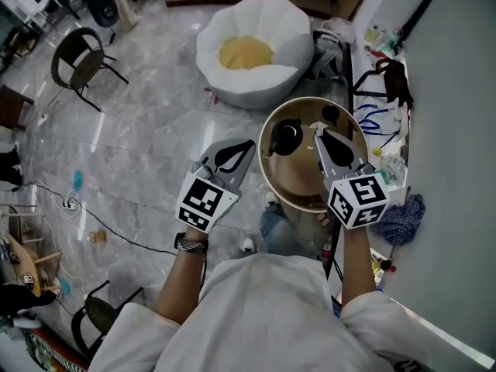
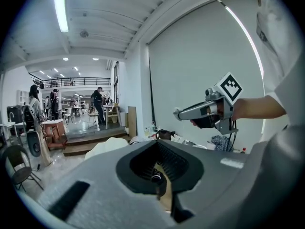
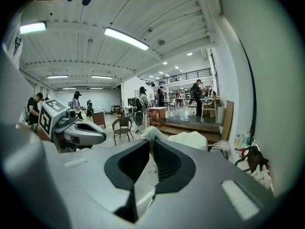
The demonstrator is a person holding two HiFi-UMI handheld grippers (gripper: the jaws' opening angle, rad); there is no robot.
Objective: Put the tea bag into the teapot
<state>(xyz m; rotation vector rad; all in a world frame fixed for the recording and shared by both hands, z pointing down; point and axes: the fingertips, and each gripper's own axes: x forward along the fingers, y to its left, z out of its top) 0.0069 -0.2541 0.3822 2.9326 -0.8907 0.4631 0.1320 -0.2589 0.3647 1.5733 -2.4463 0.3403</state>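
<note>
A dark teapot (image 1: 285,136) stands on the left part of a round brown table (image 1: 298,188). A small pale thing (image 1: 317,127), perhaps the tea bag, lies beside it, and a dark lid-like piece (image 1: 331,115) sits farther back. My right gripper (image 1: 319,136) hovers over the table's middle, jaws together, its tip near the pale thing. My left gripper (image 1: 246,147) hangs left of the table over the floor, jaws together and empty. Both point level across the room: left gripper (image 2: 158,144), right gripper (image 3: 151,141). Each sees the other: right gripper (image 2: 179,113), left gripper (image 3: 102,138).
A white beanbag (image 1: 252,49) with a yellow cushion lies beyond the table. Clutter, cables and a blue cloth (image 1: 403,215) line the wall at the right. Chairs (image 1: 77,56) stand at the far left on the marble floor. People stand far off in the hall.
</note>
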